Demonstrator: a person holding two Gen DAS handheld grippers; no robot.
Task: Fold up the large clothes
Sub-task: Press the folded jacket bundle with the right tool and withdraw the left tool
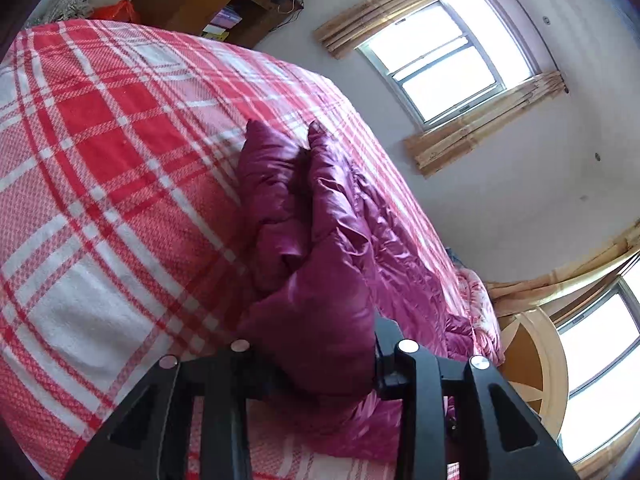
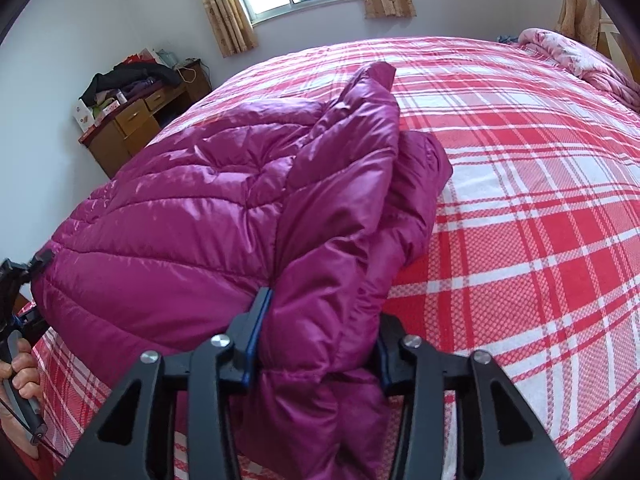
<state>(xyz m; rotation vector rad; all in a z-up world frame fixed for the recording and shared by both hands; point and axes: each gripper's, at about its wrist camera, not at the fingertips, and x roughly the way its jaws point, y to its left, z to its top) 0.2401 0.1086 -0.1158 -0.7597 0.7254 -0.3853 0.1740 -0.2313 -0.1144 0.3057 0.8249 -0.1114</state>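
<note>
A shiny magenta puffer jacket (image 2: pixel 192 208) lies on a bed with a red and white plaid cover (image 2: pixel 540 200). One sleeve is folded over the body and points toward the far side. My right gripper (image 2: pixel 320 344) is shut on a thick bunch of the jacket's near edge, with fabric bulging between its fingers (image 2: pixel 260 320). In the left wrist view, the jacket (image 1: pixel 332 208) also fills my left gripper (image 1: pixel 320 360), shut on a fold that hides the left finger. The left gripper (image 2: pixel 28 272), held by a hand (image 2: pixel 20 376), shows at the jacket's left edge.
A wooden desk (image 2: pixel 132 120) piled with clothes and boxes stands against the wall beyond the bed. A pink quilt (image 2: pixel 580 56) lies by the headboard (image 1: pixel 532 360). Curtained windows (image 1: pixel 448 56) are in the walls. Plaid cover (image 1: pixel 100 140) stretches wide beside the jacket.
</note>
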